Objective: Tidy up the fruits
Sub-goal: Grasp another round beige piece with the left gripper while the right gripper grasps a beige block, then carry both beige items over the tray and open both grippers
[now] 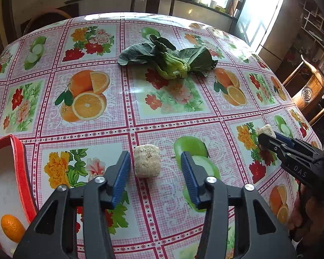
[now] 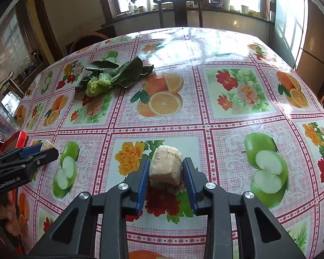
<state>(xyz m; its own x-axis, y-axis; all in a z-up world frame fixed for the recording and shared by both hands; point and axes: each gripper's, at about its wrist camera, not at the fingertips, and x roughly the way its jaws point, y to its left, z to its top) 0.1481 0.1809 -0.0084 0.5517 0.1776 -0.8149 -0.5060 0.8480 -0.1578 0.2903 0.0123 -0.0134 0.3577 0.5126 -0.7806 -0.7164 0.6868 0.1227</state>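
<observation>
A pale fibrous chunk (image 1: 147,161) lies on the table between the fingers of my open left gripper (image 1: 156,158), touching neither. My right gripper (image 2: 166,165) is shut on a second pale chunk (image 2: 166,168) and holds it just above the tablecloth; that chunk also shows in the left wrist view (image 1: 266,130) at the right gripper's tip. A red-rimmed white box (image 1: 21,164) at the near left holds an orange fruit (image 1: 11,227). The left gripper (image 2: 45,150) shows in the right wrist view, with its chunk (image 2: 47,145) and the red box (image 2: 15,141) behind.
A leafy green vegetable (image 1: 168,59) lies at the table's middle, also in the right wrist view (image 2: 110,77). The tablecloth (image 1: 162,112) has printed fruit and flowers. Wooden chairs (image 1: 308,92) stand around the table. A clear container (image 2: 4,116) stands at the left edge.
</observation>
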